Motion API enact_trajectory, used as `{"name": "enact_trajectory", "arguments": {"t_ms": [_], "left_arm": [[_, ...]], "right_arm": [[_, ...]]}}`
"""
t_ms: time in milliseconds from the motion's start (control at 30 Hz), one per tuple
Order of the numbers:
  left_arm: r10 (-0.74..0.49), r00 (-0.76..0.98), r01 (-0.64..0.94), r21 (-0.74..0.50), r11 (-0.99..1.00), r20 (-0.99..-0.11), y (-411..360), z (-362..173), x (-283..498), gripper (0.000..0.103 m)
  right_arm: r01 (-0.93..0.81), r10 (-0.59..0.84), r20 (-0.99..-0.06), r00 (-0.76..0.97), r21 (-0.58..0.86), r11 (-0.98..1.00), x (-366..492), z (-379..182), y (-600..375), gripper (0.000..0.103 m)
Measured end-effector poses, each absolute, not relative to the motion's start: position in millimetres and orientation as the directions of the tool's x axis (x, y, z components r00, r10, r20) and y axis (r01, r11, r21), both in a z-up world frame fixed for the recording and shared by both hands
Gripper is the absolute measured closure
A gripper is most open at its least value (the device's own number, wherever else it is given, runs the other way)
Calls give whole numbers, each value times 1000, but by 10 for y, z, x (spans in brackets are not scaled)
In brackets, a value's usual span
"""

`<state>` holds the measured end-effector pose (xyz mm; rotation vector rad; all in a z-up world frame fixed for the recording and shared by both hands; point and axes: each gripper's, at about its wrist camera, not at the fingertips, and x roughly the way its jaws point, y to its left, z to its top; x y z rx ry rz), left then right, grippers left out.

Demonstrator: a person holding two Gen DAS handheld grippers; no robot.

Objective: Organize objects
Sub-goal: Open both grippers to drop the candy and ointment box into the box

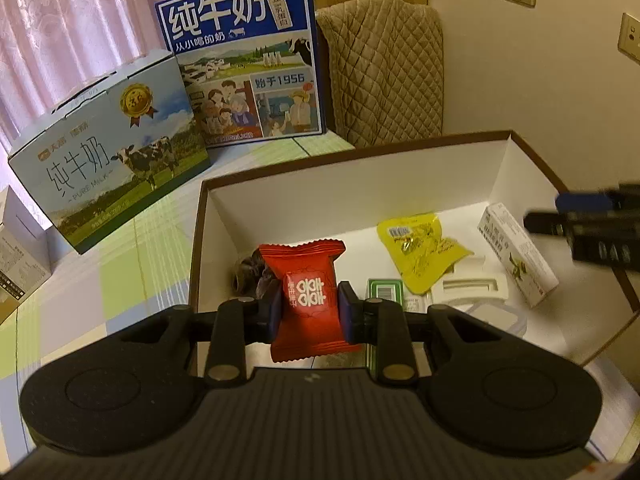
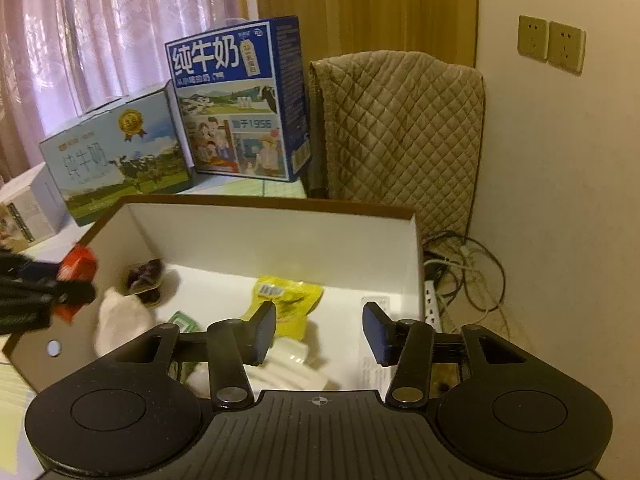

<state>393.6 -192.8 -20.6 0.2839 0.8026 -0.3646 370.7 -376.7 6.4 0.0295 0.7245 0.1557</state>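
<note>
Left gripper (image 1: 307, 307) pinches the red packet (image 1: 306, 296), hiding box (image 1: 360, 184) contents behind; right gripper (image 2: 319, 333) gapes wide over half-hidden yellow packet (image 2: 294, 296).

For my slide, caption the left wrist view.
Left gripper clamps a red candy packet above the open white box holding a yellow snack pouch.
</note>
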Motion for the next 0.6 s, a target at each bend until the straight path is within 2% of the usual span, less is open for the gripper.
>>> {"name": "enact_trajectory", "arguments": {"t_ms": [100,167,467,600], "left_arm": [[-223,650,416,94,905,-727,-1943,-156,3962,75],[-232,659,411,85,907,-715,-1933,-109,3963,56],[-260,667,392,32,919,-698,-1701,55,3764,15],[-271,659,367,-14,930,-702,-1496,123,3552,11]], "right_arm": [[-138,171,-655,736,101,985,3608,73,-3743,53],[-148,186,-653,734,115,982,3539,85,-3727,50],[-191,280,-617,735,208,959,3113,218,-3686,40],[-204,313,-608,729,244,948,2881,277,-3656,37]]}}
